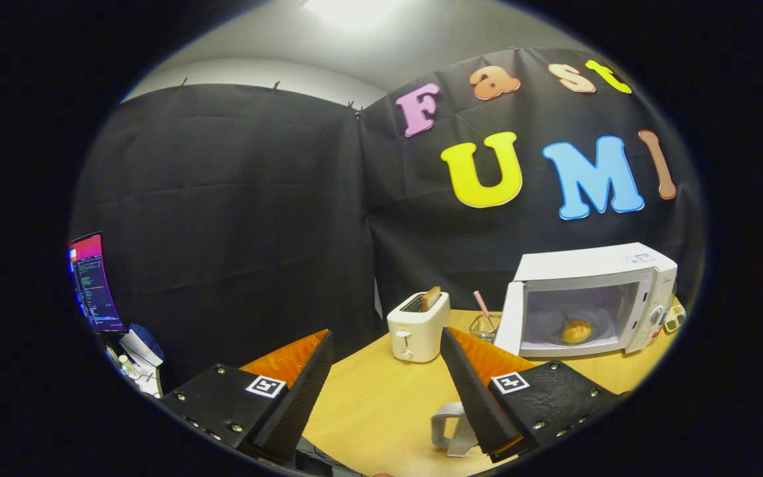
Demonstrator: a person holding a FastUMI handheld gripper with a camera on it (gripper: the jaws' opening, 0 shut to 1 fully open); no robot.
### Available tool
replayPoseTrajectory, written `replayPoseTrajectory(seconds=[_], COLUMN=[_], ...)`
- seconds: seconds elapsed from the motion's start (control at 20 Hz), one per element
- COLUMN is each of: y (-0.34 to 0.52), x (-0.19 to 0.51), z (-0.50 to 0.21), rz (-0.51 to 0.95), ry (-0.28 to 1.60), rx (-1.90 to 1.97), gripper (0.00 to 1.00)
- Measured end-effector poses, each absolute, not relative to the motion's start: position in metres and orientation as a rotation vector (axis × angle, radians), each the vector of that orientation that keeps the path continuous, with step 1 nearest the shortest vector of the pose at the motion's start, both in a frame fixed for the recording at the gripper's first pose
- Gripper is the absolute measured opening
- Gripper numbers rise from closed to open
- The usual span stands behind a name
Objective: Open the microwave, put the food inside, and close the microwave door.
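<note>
The fingers (385, 391) are spread wide with nothing between them, held above the near part of a wooden counter (368, 397). Each finger carries a small square black-and-white marker on its mount.

Beyond the fingers, at the far end of the counter, the white microwave (593, 298) stands with its door (508, 317) swung open to the left. The food (576, 330), a small golden roll, lies on the floor of the open cavity, on what looks like a plate. The control panel with its knobs runs down the microwave's right side.

Just left of the open door sits a small clear glass jar (485, 326) with a striped straw (481, 303) leaning out of it. Left of that, a white toaster (418, 326) stands with a slice of toast (430, 298) poking up from one slot. The toaster and jar lie between the fingers and the microwave door, ahead and slightly left of the right finger. A pale grey handle-shaped piece (451, 427) rests on the counter close to the right finger's inner edge. A small yellowish object peeks out past the microwave's right corner; I cannot tell what it is.

Black cloth walls close the booth behind the counter, under a pale ceiling with a bright light. Off to the left, beyond the counter's edge, a lit monitor (93, 281) glows above some white and blue clutter (140, 351).
</note>
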State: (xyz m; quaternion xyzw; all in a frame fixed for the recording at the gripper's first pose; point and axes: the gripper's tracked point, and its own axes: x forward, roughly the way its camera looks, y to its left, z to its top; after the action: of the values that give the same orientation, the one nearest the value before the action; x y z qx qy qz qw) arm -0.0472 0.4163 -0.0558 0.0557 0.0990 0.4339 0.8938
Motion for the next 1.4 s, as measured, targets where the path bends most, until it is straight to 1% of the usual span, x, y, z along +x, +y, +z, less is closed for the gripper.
replayPoseTrajectory(seconds=[0.2, 0.25, 0.3, 0.35, 0.4, 0.45, 0.5, 0.55, 0.65, 0.7, 0.85, 0.9, 1.4], y=[0.435, 0.438, 0.437, 0.436, 0.435, 0.432, 0.428, 0.424, 0.413, 0.413, 0.404, 0.402, 0.368], x=[-0.072, -0.076, -0.077, -0.077, -0.076, -0.072, -0.067, -0.06, -0.046, -0.042, -0.034, -0.034, -0.028], z=[-0.096, -0.107, -0.117, -0.129, -0.139, -0.151, -0.159, -0.165, -0.182, -0.192, -0.199, -0.201, -0.201], rz=[0.942, 0.951, 0.947, 0.942, 0.939, 0.919, 0.899, 0.869, 0.817, 0.817, 0.806, 0.808, 0.822], ry=[0.275, 0.291, 0.305, 0.321, 0.343, 0.364, 0.379, 0.391, 0.425, 0.453, 0.48, 0.478, 0.475], rx=[0.064, 0.049, 0.03, 0.01, -0.008, -0.025, -0.034, -0.045, -0.059, -0.059, -0.06, -0.062, -0.101], gripper=[0.97, 0.97, 0.93, 0.83, 0.77, 0.63, 0.52, 0.33, 0.12, 0.02, 0.03, 0.01, 0.01])
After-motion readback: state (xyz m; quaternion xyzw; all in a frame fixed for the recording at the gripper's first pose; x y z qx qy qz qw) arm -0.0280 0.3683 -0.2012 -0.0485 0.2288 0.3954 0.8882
